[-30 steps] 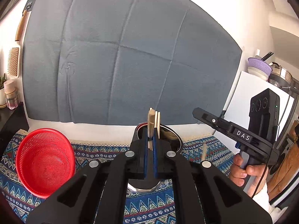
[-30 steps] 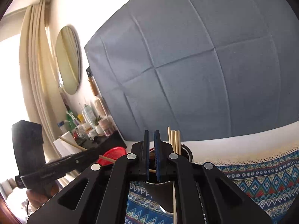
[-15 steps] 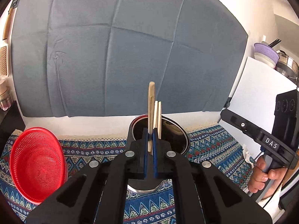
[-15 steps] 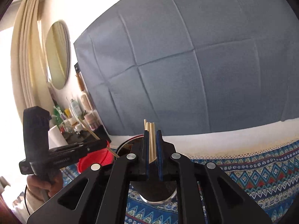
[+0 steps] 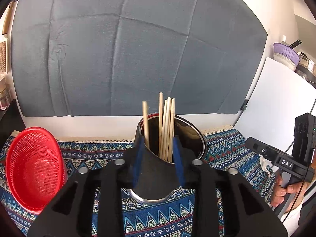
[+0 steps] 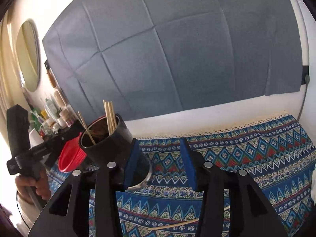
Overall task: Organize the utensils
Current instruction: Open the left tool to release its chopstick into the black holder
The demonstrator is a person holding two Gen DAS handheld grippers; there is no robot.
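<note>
Chopsticks (image 5: 166,126) stand upright in a dark cup (image 5: 158,173) on the patterned cloth (image 5: 223,148), one stick leaning apart to the left. Left gripper (image 5: 158,164) has its jaws apart, the blue pads on either side of the cup; whether they touch it I cannot tell. Right gripper (image 6: 160,164) is spread wide with nothing between its pads, the cup just left of it. A red basket (image 5: 33,167) lies far left. One more stick (image 6: 177,225) lies on the cloth near the right gripper.
</note>
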